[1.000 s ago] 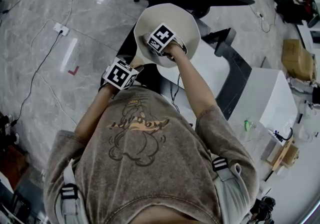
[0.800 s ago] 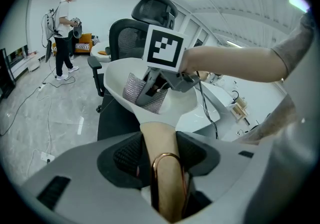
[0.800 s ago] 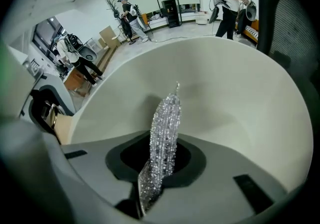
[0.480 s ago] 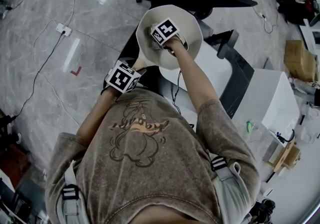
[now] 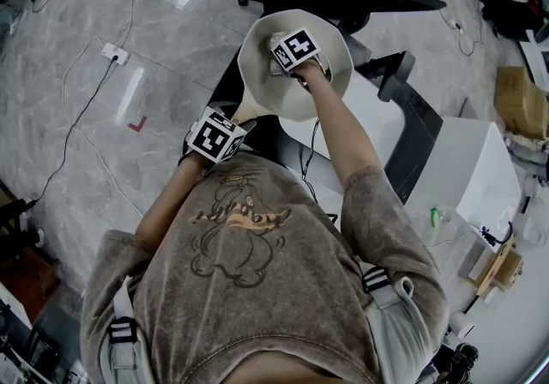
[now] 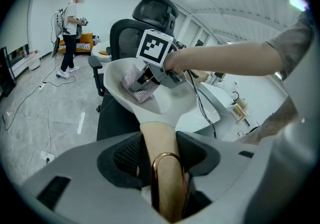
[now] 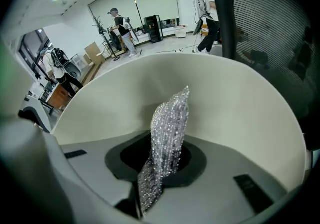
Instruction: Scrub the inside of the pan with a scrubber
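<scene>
The round cream pan (image 5: 292, 98) has a smooth, matt inside that looks like a ceramic coating. Its pale beige handle (image 6: 161, 138) looks like satin-finished wood and ends in a shiny copper-coloured metal loop (image 6: 168, 154). The silvery scrubber (image 7: 170, 128) is a rough, glittering woven mesh. The left claw (image 6: 161, 149) and the right claw (image 7: 162, 165) are both matt grey plastic, with black ribbed pads (image 6: 127, 154) that look rubbery. The grey floor (image 5: 103, 14) is polished, stone-like and glossy. The brown T-shirt (image 5: 257, 288) is soft, faded cloth.
</scene>
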{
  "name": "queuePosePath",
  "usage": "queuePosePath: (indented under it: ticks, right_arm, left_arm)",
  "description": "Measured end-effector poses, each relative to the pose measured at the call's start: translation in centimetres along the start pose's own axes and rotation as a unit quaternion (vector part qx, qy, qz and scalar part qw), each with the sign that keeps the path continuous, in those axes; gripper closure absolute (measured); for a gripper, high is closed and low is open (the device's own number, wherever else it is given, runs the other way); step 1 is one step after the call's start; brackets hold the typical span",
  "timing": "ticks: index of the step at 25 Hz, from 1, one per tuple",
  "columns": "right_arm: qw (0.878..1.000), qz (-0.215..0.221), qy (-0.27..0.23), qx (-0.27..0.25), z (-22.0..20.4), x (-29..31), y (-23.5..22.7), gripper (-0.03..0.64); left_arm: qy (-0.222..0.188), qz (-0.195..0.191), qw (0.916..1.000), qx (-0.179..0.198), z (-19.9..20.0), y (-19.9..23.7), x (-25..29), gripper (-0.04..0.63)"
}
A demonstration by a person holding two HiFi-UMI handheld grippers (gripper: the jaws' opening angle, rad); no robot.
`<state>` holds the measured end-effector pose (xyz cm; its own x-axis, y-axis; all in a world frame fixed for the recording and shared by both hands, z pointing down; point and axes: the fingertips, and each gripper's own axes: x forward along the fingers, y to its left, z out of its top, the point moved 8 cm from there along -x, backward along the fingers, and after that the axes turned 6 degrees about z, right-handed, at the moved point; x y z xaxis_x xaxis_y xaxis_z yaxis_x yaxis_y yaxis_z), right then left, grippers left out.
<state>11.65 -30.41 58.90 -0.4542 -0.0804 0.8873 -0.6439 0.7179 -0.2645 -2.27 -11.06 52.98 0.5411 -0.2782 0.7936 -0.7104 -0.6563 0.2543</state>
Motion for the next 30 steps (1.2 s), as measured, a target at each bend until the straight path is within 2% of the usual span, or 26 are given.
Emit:
queuePosePath:
  ticks: [6, 10, 16, 20, 28, 30]
  right_arm:
    - [0.999, -0.032, -0.013, 0.012, -0.2, -0.8, -1.6, 0.538]
    - [0.998, -0.065, -0.002, -0.001, -0.9, -1.6, -2.9, 0.538]
    - [0.992, -0.114, 0.044, -0.044, -2.3, -2.8, -4.2, 0.538]
    - [0.977, -0.172, 0.109, -0.067, -3.6, -4.2, -4.9, 0.54]
    - [0.965, -0.164, 0.185, -0.083, -5.6, -5.1, -4.8, 0.541]
    - [0.967, -0.153, 0.188, -0.083, -5.9, -4.9, -4.6, 0.542]
  left_arm:
    - [-0.002, -0.005, 1.0, -0.005, -0.1, 0.1, -0.1, 0.366]
    - [-0.003, -0.01, 0.9999, -0.01, -0.2, 0.2, -0.1, 0.366]
    - [-0.002, -0.012, 0.9999, -0.011, -0.1, 0.2, -0.1, 0.367]
    - [-0.002, -0.012, 0.9999, -0.009, -0.1, 0.2, -0.1, 0.367]
    - [0.0, -0.013, 0.9999, -0.008, 0.0, 0.2, -0.1, 0.366]
    - [0.001, -0.013, 0.9999, -0.009, 0.0, 0.2, -0.1, 0.366]
